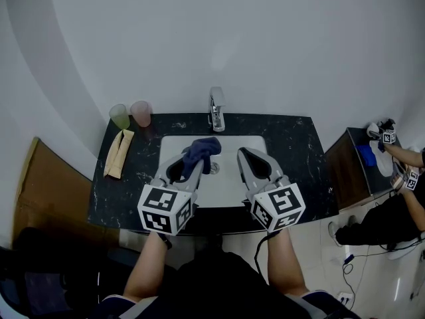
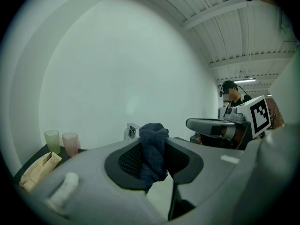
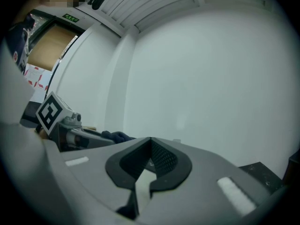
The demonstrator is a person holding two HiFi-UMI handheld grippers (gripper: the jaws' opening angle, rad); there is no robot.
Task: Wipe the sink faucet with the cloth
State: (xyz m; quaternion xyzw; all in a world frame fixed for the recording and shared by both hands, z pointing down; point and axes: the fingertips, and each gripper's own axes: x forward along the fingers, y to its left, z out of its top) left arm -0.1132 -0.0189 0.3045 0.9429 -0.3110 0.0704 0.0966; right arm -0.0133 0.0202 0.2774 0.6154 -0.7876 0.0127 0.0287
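My left gripper clamps the dark blue knitted cloth. My right gripper is closed and empty. The chrome metal faucet stands at 12 o'clock.

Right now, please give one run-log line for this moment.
left gripper: shut on cloth | right gripper: shut, empty | faucet: not touched

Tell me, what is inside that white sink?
The sink looks bare apart from what seems to be its drain. A dark blue cloth, pinched in the left gripper, and the shut right gripper hang over it, covering part of the bottom.
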